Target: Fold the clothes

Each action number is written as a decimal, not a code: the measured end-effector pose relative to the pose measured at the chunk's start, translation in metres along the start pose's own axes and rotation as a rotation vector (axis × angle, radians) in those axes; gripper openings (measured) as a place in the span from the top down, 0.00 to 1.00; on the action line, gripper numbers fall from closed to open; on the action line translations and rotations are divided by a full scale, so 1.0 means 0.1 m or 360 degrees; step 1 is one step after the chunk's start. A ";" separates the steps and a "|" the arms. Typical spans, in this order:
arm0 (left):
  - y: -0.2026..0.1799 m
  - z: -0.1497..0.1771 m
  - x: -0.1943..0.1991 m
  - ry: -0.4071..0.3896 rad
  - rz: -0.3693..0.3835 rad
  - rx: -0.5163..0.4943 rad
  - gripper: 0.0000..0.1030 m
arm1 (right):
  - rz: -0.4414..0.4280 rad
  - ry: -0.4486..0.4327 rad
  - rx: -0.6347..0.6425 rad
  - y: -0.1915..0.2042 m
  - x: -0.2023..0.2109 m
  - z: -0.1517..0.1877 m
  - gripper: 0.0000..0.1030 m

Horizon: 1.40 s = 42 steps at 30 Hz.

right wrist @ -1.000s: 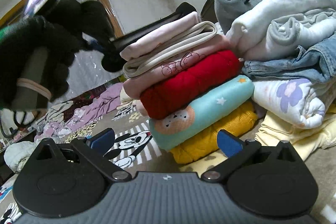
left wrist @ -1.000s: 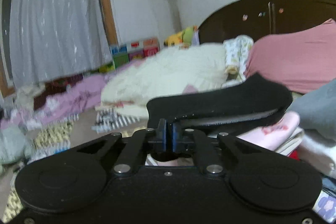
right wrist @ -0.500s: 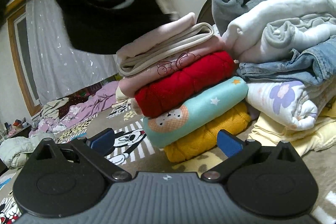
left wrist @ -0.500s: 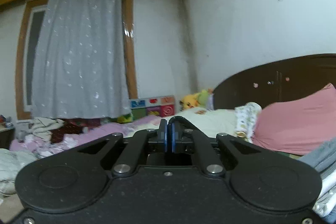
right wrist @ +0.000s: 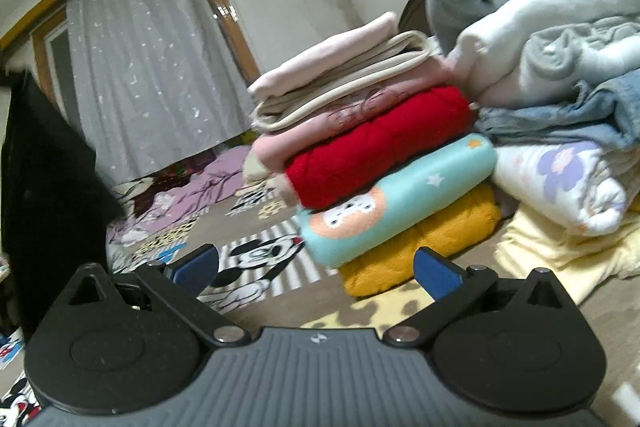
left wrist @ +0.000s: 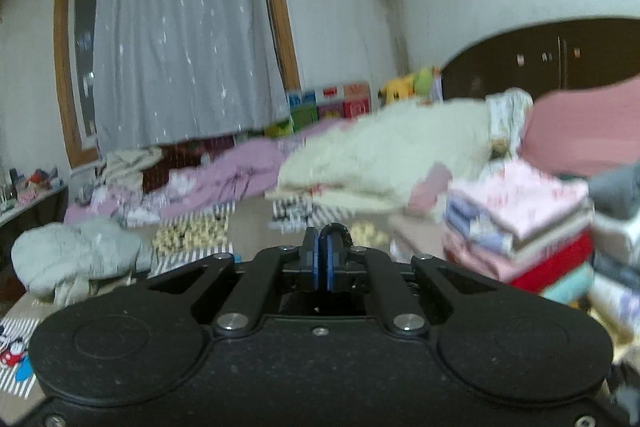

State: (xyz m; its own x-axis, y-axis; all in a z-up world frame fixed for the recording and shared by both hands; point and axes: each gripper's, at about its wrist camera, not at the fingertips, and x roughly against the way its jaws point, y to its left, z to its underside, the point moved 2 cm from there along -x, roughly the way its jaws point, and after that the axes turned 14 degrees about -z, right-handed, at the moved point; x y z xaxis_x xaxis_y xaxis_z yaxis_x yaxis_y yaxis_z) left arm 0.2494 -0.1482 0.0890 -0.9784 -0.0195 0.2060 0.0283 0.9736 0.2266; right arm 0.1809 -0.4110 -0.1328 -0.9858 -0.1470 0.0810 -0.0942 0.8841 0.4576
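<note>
My left gripper [left wrist: 322, 251] is shut on a black garment, of which only a small loop [left wrist: 339, 230] shows above the pads; the rest hangs out of sight. That black garment [right wrist: 44, 195] hangs as a dark sheet at the left edge of the right wrist view. My right gripper [right wrist: 316, 269] is open and empty, low over the bed, facing a stack of folded clothes [right wrist: 372, 155] with pink on top, then red, teal and mustard. The same stack [left wrist: 520, 223] sits to the right in the left wrist view.
A second, taller pile [right wrist: 552, 75] of grey, white, denim and floral clothes stands right of the stack. A Mickey-print sheet [right wrist: 256, 255] covers the bed. A grey crumpled garment [left wrist: 76, 259], purple bedding [left wrist: 236, 175], a cream blanket [left wrist: 392, 155] and a pink pillow [left wrist: 584, 131] lie further off.
The left gripper lifted the black garment off the top of the folded stack, swung up, then came down and left; the garment now hangs at the right view's left edge.
</note>
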 end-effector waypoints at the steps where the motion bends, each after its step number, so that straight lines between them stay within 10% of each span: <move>1: 0.02 0.03 0.01 0.0021 0.0010 0.0010 0.98 | -0.0015 0.0013 -0.0007 0.02 -0.01 0.01 0.00; 10: 0.49 0.27 0.11 0.0207 -0.0048 0.0252 0.98 | -0.0142 0.0142 -0.0174 0.04 -0.16 0.12 0.00; 25: 1.49 2.40 0.00 0.0952 -0.0476 0.0357 0.90 | -0.0338 0.0378 -0.0258 0.19 -0.32 0.34 0.00; 28: 1.54 2.50 0.15 0.0942 -0.0492 0.0339 0.62 | -0.0422 0.0450 -0.0275 0.31 -0.38 0.41 0.00; 35: 1.60 2.49 0.53 0.0855 -0.0583 0.0353 0.55 | -0.0628 0.0589 -0.0322 0.61 -0.52 0.55 0.09; 42: 0.86 2.32 0.65 0.0636 -0.0173 0.0178 0.48 | -0.0689 0.0663 -0.0589 0.67 -0.70 0.67 0.10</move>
State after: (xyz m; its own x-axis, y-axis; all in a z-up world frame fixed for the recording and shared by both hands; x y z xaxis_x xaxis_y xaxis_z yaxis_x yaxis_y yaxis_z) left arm 0.1409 -0.0126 -0.0988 -0.8175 -0.1885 0.5442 -0.1145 0.9793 0.1671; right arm 0.2342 -0.3124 -0.1672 -0.7285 -0.6741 0.1220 -0.3394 0.5098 0.7905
